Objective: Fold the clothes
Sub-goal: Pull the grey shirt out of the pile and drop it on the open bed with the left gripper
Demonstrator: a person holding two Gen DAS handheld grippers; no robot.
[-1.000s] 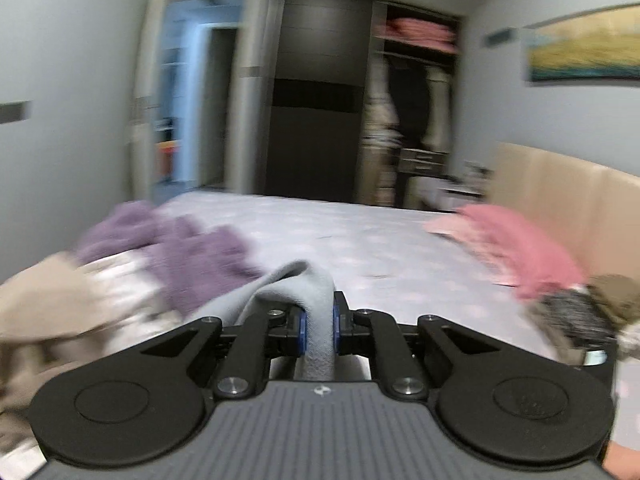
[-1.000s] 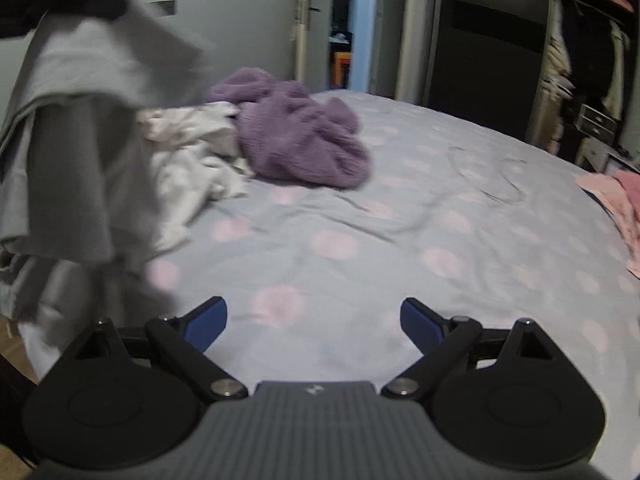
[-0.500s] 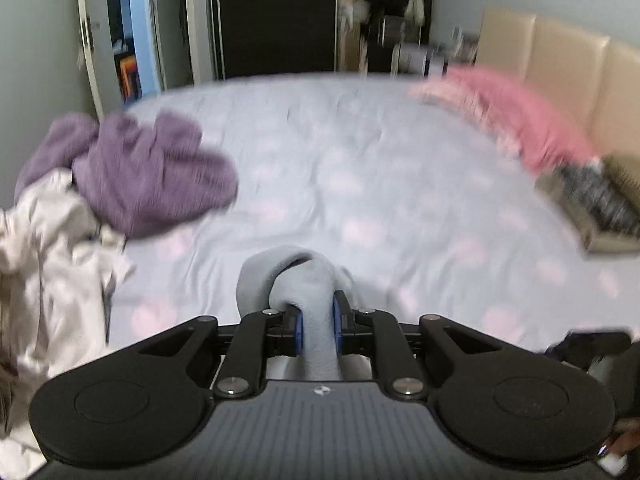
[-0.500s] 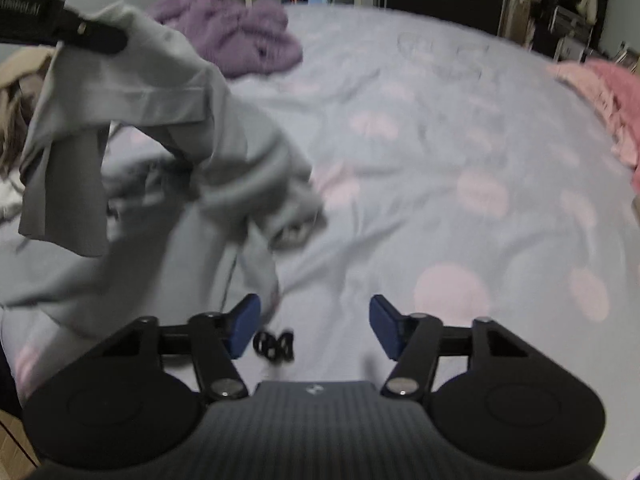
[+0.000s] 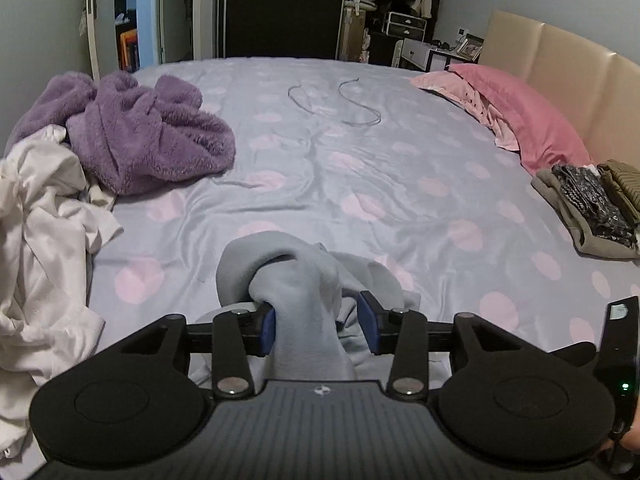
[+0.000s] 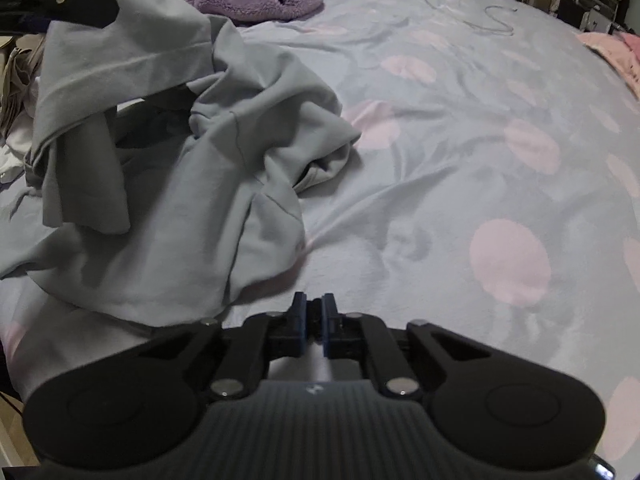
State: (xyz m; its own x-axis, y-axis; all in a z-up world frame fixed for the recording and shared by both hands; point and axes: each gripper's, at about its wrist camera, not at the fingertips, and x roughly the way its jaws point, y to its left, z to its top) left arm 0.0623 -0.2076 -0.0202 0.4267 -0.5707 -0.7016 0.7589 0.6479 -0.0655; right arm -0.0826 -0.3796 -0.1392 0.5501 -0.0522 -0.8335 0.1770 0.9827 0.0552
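Observation:
A grey garment [image 6: 240, 160] lies crumpled on the dotted lilac bed sheet [image 6: 480, 160], with one end raised. That end hangs over a finger of my left gripper [image 6: 80, 4] at the top left of the right wrist view. In the left wrist view the left gripper [image 5: 318, 324] stands open, and a bunch of the grey garment [image 5: 296, 280] sits loosely between the blue pads. My right gripper [image 6: 315, 312] is low over the sheet at the garment's near edge. Its pads are pressed together, with a thin grey strip of cloth showing between and behind them.
A purple fleece [image 5: 140, 132] and a heap of white clothes [image 5: 40, 220] lie at the left of the bed. A pink pillow [image 5: 520, 120] and a folded stack [image 5: 592, 200] sit by the headboard on the right. A thin cord [image 5: 340, 108] lies far off.
Both grippers came down toward the bed and the garment settled onto the sheet. The left gripper's pads spread apart around the cloth. The right gripper went from wide open to shut.

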